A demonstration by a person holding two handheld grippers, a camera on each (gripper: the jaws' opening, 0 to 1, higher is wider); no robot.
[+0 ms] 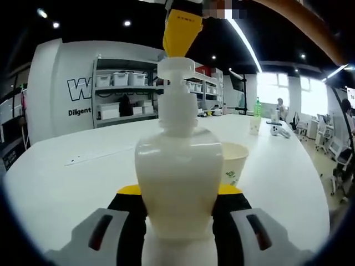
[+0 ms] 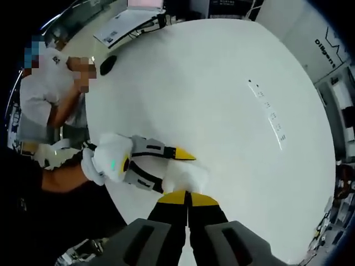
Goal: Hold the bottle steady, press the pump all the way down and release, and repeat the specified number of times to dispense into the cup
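A white pump bottle is clamped low on its body between the two jaws of the left gripper, which are closed against its sides, evidently so that the bottle stays upright on the white table while its top is pushed. In the left gripper view the right gripper is seen coming from above, its yellow tips resting on the pump head. In the right gripper view those jaws are brought together, tips touching, so that a single blunt point bears on the pump; nothing is held between them. A paper cup stands just beside the bottle on the spout side, placed to catch what is dispensed. From the raised pump head, a press is judged to be about to start.
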